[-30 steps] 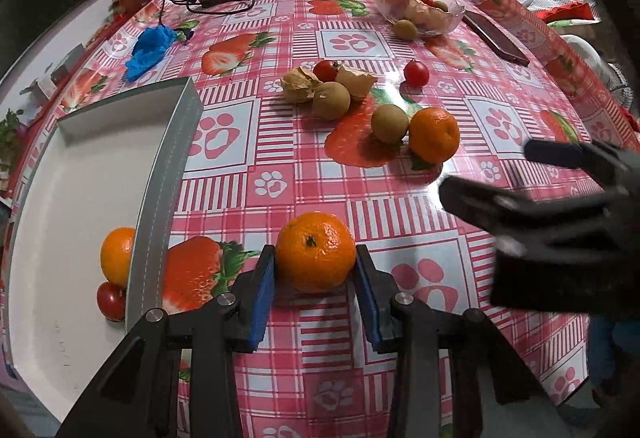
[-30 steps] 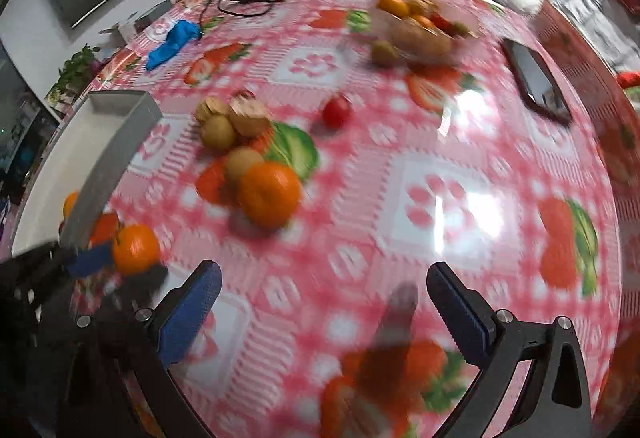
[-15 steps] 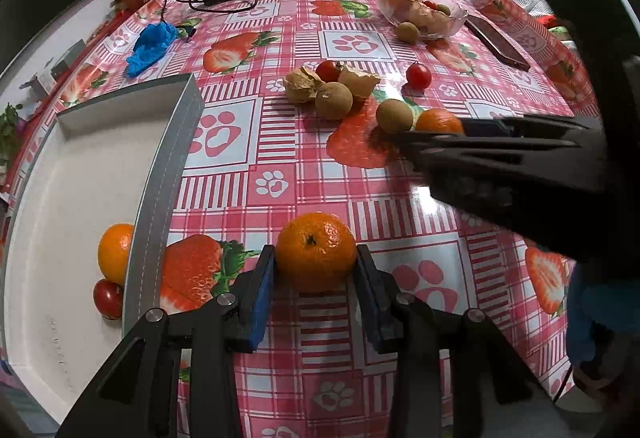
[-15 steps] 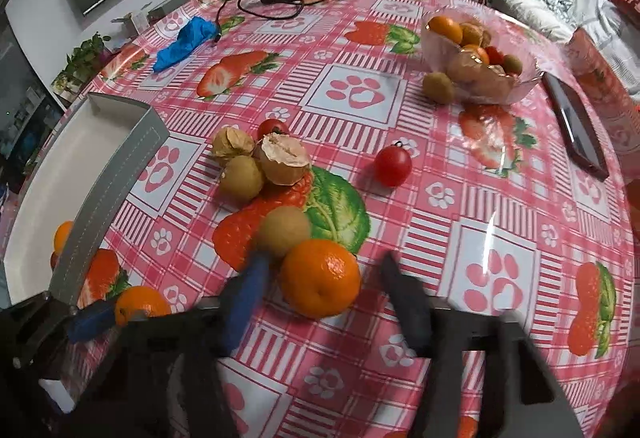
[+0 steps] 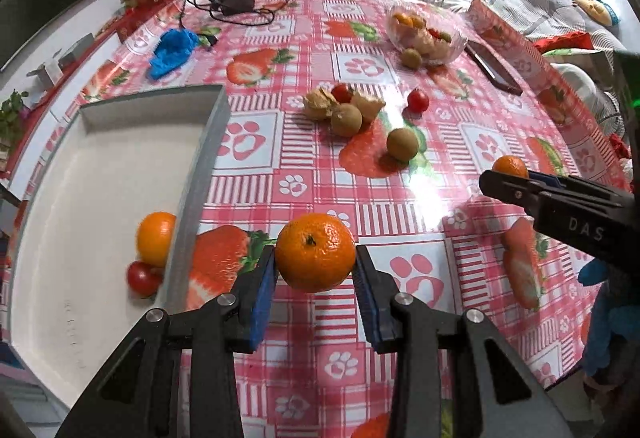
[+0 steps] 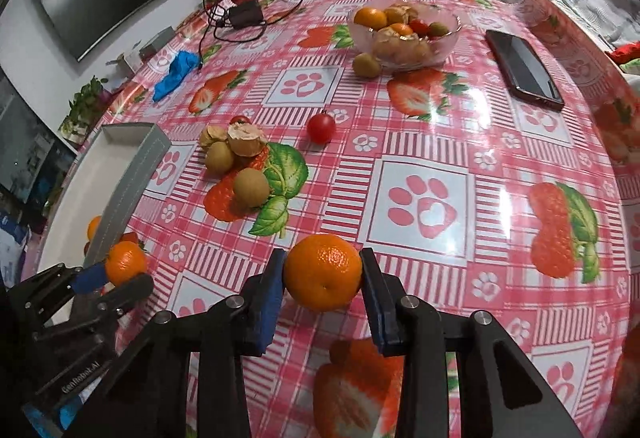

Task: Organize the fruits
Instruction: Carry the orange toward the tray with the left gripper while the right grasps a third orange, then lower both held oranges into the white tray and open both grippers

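Left tool (image 5: 315, 280) gripped one mandarin (image 5: 315, 252) just beside the white tray (image 5: 100, 174) at the desk's left edge; right tool (image 6: 323, 288) clamped a second mandarin (image 6: 322, 272) near the front edge. Judging by this, the carrying step was in hand; next each must clear the tray's grey wall (image 5: 196, 194) and release beside the orange (image 5: 155, 233) inside.

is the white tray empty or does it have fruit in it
Not empty: the tray holds an orange and a tomato against its grey wall.
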